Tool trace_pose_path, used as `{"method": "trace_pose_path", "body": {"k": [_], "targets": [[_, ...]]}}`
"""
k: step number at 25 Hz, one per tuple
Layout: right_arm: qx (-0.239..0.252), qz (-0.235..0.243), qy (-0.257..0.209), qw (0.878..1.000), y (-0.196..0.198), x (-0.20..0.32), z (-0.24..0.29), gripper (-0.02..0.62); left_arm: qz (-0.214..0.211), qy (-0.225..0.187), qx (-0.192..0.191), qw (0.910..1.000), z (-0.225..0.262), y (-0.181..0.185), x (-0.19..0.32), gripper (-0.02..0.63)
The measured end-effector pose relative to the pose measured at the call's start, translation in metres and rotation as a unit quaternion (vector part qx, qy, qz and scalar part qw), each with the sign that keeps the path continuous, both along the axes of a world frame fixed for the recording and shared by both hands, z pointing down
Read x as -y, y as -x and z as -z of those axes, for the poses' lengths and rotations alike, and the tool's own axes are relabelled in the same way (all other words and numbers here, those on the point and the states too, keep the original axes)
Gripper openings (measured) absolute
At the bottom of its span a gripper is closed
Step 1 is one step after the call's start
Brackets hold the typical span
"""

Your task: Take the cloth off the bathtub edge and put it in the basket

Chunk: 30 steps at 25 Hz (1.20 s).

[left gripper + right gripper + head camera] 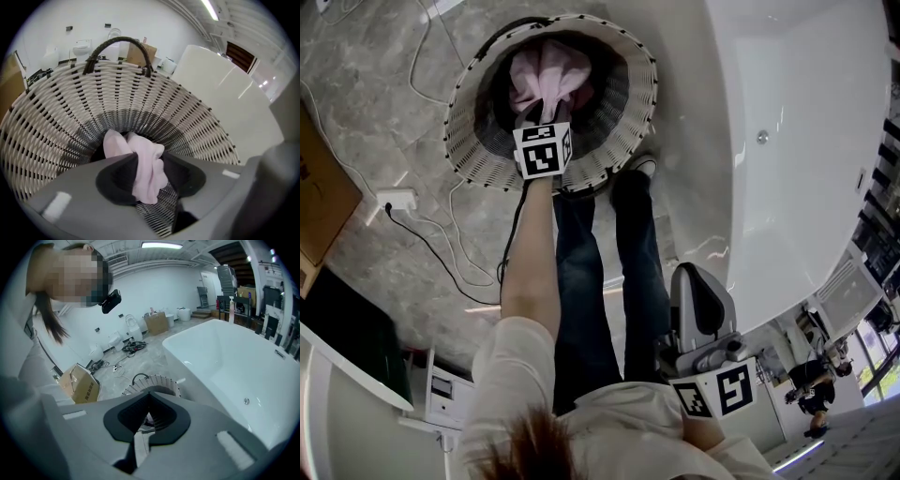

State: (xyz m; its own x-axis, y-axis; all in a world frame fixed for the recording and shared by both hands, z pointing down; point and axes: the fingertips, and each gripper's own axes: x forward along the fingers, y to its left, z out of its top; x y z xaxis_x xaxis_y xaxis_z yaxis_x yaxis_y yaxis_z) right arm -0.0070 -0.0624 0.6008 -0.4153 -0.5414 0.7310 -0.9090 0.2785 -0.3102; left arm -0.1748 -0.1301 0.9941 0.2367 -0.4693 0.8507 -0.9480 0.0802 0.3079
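The pink cloth (pixel 546 75) lies bunched inside the round woven basket (pixel 459 141) on the floor beside the white bathtub (pixel 806 141). My left gripper (pixel 537 117) reaches down into the basket. In the left gripper view its jaws (pixel 149 159) stand slightly apart, and the cloth (pixel 147 176) hangs loosely between them against the basket wall (pixel 70 117). My right gripper (pixel 691 277) hangs by the tub's edge, near the person's waist. It (pixel 150 394) is shut with nothing in it and looks over the basket (pixel 157 380) and the bathtub (pixel 225 362).
The person's legs (pixel 600 281) stand between basket and tub. A power strip (pixel 397 199) with trailing cables lies on the marble floor at left, and a cardboard box (pixel 319 197) sits at the left edge. Another box (pixel 79 383) sits behind the basket.
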Motion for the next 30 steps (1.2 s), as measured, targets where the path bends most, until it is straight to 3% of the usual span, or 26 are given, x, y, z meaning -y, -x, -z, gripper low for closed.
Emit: {"method": "trace_pose_path", "body": {"k": [3, 9, 24, 30], "targets": [[0.001, -0.001, -0.001, 1.000, 0.001, 0.000, 0.001, -0.001, -0.005, 0.001, -0.008, 1.0000, 0.000, -0.002, 0.001, 0.265], [0.002, 0.000, -0.004, 1.000, 0.001, 0.001, 0.003, 0.000, 0.003, -0.015, -0.006, 0.9999, 0.009, -0.001, 0.003, 0.296], [0.007, 0.007, -0.024, 1.000, 0.005, 0.014, 0.021, 0.000, 0.021, -0.034, -0.011, 0.9991, 0.038, 0.003, 0.014, 0.290], [0.015, 0.014, -0.052, 0.998, 0.014, 0.024, 0.043, 0.000, 0.045, -0.044, -0.014, 0.9979, 0.065, 0.014, 0.022, 0.211]]}}
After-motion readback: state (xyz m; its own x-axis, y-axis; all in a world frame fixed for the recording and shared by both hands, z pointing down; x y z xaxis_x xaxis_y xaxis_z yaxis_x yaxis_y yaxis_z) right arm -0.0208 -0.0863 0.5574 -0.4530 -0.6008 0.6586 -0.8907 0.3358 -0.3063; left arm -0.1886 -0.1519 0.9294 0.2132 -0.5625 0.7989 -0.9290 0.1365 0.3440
